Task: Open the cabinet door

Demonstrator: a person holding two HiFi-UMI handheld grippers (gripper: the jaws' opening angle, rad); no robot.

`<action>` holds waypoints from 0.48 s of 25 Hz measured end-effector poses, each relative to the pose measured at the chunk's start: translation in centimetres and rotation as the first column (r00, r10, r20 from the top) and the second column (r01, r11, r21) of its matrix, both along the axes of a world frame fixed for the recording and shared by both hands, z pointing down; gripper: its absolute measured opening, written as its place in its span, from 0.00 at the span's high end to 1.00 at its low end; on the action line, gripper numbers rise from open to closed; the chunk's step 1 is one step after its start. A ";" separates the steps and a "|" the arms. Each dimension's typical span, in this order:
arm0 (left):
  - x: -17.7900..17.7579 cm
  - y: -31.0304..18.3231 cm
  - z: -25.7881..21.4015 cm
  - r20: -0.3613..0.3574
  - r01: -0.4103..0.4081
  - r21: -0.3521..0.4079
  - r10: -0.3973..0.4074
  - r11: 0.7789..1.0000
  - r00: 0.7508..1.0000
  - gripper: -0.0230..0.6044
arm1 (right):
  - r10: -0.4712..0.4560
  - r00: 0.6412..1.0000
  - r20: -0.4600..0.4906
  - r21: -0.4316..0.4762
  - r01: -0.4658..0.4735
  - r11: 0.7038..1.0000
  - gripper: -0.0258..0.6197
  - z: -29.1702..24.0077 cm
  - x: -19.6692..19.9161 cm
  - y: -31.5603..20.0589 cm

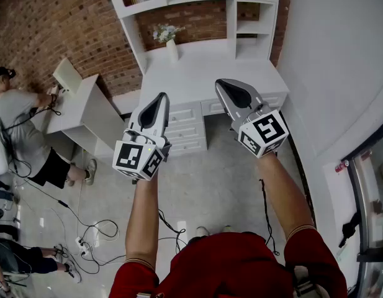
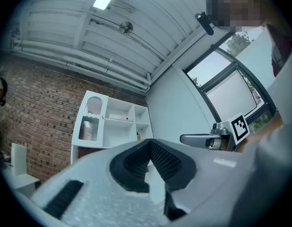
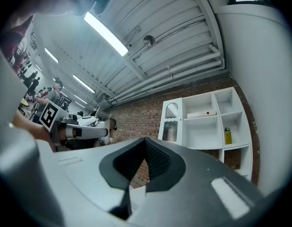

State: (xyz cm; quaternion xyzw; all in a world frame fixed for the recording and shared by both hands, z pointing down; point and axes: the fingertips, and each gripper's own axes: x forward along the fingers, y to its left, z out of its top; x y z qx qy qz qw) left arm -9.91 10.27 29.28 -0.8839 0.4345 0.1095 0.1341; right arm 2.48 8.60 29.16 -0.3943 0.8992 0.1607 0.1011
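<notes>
Left gripper: jaws pressed together at the tips, nothing between them; held in the air well short of the shelf unit, tilted slightly upward toward it

Right gripper: jaws likewise closed and empty; level with the left one, equally far from the shelf unit

Cabinet door: white, with an arched glazed panel; upper left compartment of the shelf unit, flush with the frame, untouched

Yellow bottle: upright in a right-hand open compartment of the shelf unit

Worktop: white, at the foot of the shelf unit

Vase: white, with pale flowers; on the worktop below the cabinet door

Drawers: white, under the worktop

Brick wall: behind and left of the shelf unit

Person: grey shirt, far left of the shelf unit, at a lower white desk
</notes>
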 end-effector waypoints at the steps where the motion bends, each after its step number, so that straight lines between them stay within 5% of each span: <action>1: -0.1 0.1 -0.1 0.001 -0.001 0.001 0.001 1.000 1.000 0.96 | 0.000 1.000 0.000 0.002 0.000 1.000 0.94 -0.1 -0.2 0.1; 12: -2.4 1.5 -0.6 0.006 0.004 0.021 -0.004 1.000 1.000 0.96 | -0.006 1.000 0.020 0.033 0.005 0.999 0.94 -1.0 -2.2 2.0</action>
